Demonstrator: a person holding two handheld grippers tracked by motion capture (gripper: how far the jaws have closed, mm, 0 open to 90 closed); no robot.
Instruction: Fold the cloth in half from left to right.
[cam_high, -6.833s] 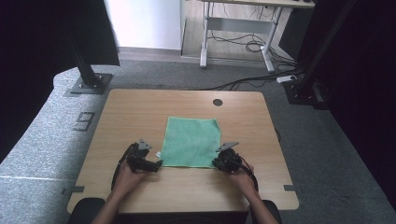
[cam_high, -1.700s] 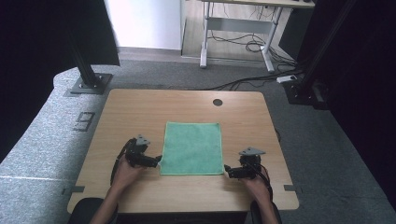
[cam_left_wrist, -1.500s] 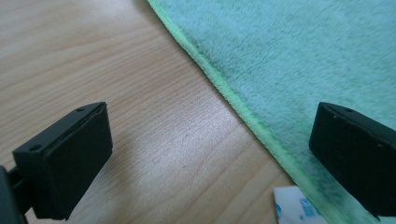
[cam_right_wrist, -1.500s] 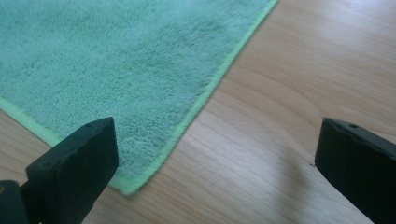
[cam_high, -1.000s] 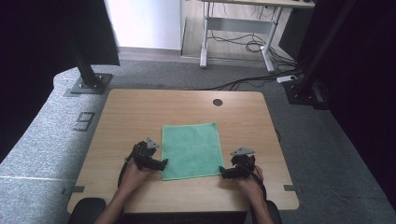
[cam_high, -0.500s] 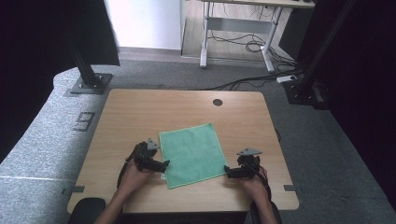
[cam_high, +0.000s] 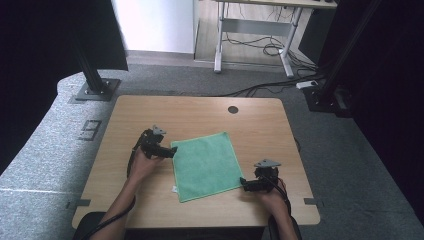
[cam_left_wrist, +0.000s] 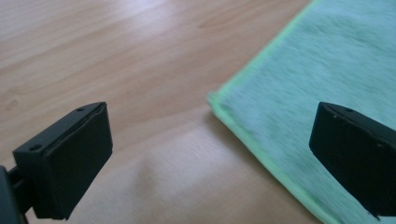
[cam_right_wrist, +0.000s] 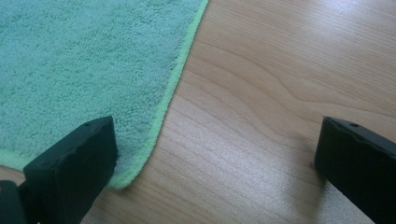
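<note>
Two spread grippers beside green cloth

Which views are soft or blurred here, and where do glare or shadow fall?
Left gripper view: green cloth smeared, its weave lost; pale glare on the table. Right gripper view: cloth pile crisp, soft jaw shadows on the wood. High view: table evenly lit, surroundings dark.

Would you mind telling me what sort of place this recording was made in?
Most likely a lab or office corner set up for recording. A wooden table with a cable hole stands on grey carpet between black frame posts, and a desk frame with loose cables stands behind it.
</note>
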